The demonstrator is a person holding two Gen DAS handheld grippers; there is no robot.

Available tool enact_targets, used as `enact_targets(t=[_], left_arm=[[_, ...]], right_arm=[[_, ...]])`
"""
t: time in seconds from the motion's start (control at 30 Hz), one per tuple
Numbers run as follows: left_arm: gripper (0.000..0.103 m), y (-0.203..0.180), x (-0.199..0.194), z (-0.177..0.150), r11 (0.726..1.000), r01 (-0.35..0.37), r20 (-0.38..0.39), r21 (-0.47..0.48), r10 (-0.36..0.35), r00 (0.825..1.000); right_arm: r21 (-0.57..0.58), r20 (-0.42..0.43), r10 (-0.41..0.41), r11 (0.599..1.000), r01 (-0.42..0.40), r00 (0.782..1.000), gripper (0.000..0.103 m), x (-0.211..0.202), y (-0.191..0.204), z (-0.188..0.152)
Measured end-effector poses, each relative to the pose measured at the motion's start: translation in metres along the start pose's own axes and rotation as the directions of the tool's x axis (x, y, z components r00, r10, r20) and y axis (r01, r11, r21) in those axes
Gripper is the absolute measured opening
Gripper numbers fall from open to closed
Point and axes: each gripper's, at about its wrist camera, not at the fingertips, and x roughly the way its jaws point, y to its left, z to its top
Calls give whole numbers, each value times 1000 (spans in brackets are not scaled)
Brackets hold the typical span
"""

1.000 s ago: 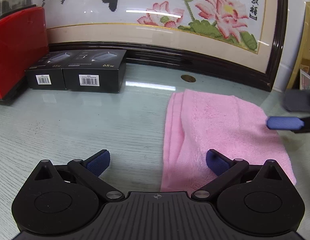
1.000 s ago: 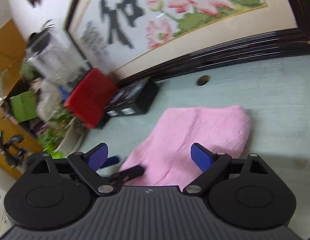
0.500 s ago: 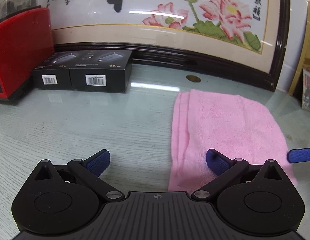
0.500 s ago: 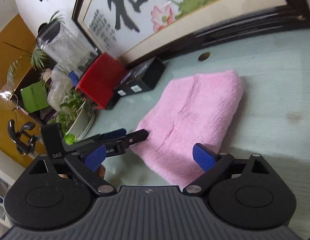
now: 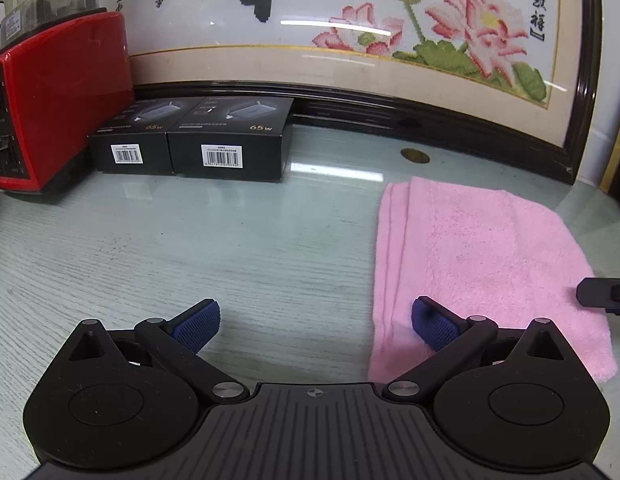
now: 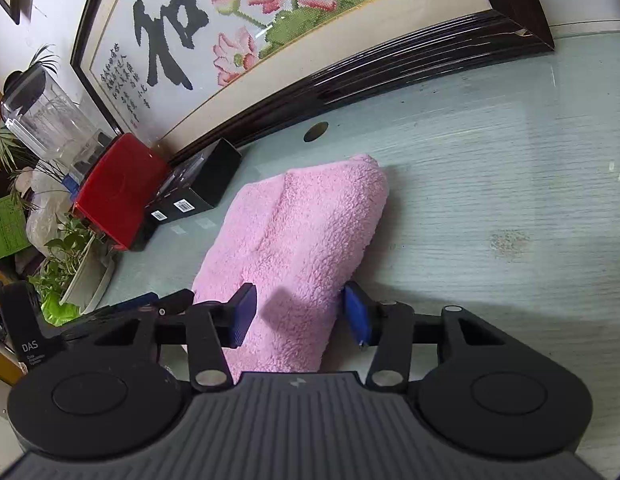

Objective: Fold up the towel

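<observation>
A pink folded towel (image 5: 481, 264) lies flat on the pale glass-topped table (image 5: 230, 256). My left gripper (image 5: 315, 316) is open at the towel's near left corner, with one pad (image 5: 433, 326) over the cloth and the other over bare table. In the right wrist view my right gripper (image 6: 296, 312) straddles the near end of the towel (image 6: 306, 232). Its jaws are closing with the cloth between them, which still lies flat and is not bunched. A black finger (image 5: 601, 296) of that gripper shows at the towel's right edge.
Two black boxes (image 5: 230, 148) and a red appliance (image 5: 58, 108) stand at the back left. A large framed embroidery (image 5: 349, 60) leans along the back. A round brass fitting (image 5: 415, 156) sits in the table behind the towel. Potted plants (image 6: 70, 256) stand beyond the table's left end.
My right gripper has come down onto the towel's near end and its jaws have narrowed around the cloth. The left gripper has stayed where it was, still open.
</observation>
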Motion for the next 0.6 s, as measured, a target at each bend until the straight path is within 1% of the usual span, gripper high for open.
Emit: enact_targets(t=[0.03,0.07,0.1,0.13,0.17,0.33,0.43,0.53,0.57,0.6], left_arm=[[103,0,0,0,1000,-2,0,1,2,1000],[103,-1,0,0,1000,-5,0,5,5,1000],[103,-2,1,-1,1000,-11,3,11,11,1000],[103,-3,1,-1,1000,-13,6,14,13,1000],[103,-3,1,-1,1000,-15,8,15,15,1000],[103,-9,4,0,1000,-25,20,1,25,999],[103,-20,9,4,1000,-29,19,-4,29,999],[103,-41,16,14,999,-34,13,5,34,999],[103,-48,19,18,1000,-21,8,13,21,1000],[103,-56,24,23,1000,-12,2,16,12,1000]], right_arm=[[12,6,8,1000,-8,1000,50,0,-2,0],[12,10,-1,1000,1,1000,42,0,-2,0],[3,13,-20,1000,20,1000,36,1,0,-1],[-19,20,-52,998,53,998,25,2,3,-2],[-44,28,-88,995,89,996,22,3,7,-4],[-112,90,-162,979,172,983,16,1,20,-9],[-126,133,-213,965,229,968,16,-4,20,-7],[-137,182,-280,942,306,943,16,-10,15,-4],[-137,205,-314,929,345,927,16,-13,12,-2],[-134,215,-331,922,363,919,16,-15,8,0]])
